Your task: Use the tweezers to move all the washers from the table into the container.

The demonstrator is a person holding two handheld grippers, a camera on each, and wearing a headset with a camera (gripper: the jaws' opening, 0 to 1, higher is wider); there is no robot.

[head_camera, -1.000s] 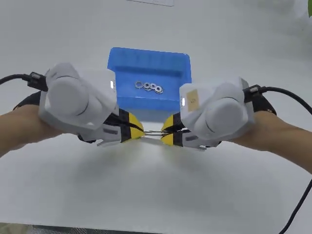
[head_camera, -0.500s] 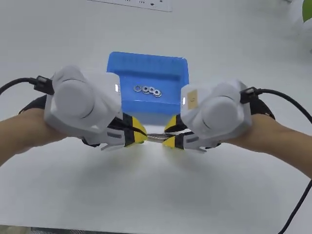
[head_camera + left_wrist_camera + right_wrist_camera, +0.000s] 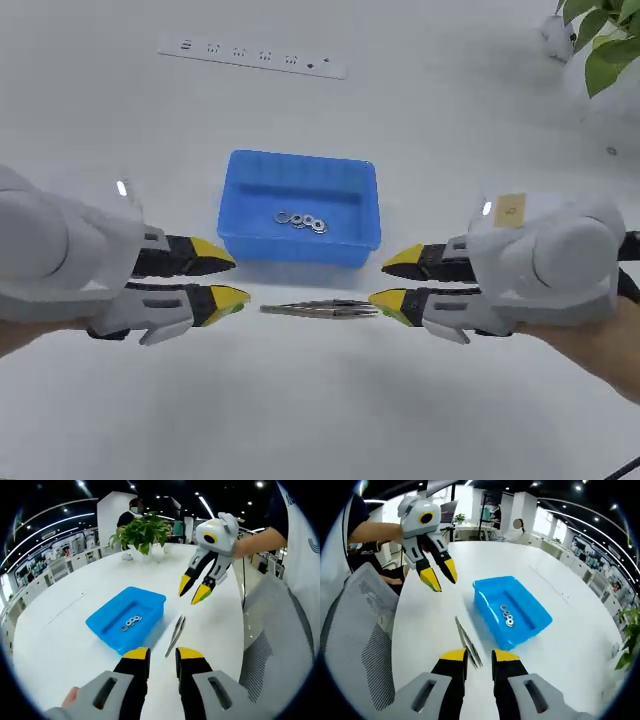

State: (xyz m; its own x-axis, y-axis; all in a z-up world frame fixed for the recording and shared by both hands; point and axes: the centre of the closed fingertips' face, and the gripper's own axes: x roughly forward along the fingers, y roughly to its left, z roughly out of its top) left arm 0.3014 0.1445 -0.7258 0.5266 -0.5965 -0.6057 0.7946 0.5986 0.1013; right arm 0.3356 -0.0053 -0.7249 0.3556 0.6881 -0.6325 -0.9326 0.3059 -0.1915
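Head view: a short row of washers (image 3: 301, 221) lies inside the blue container (image 3: 298, 160), and none can be seen loose on the white bench (image 3: 320, 400), so the moving looks finished. The left tongs (image 3: 240, 278) hover with jaws apart, holding nothing. The tweezers (image 3: 320, 309) lie flat on the bench just near of the container, between both tongs and touching neither. The right tongs (image 3: 380, 279) are likewise parted and empty
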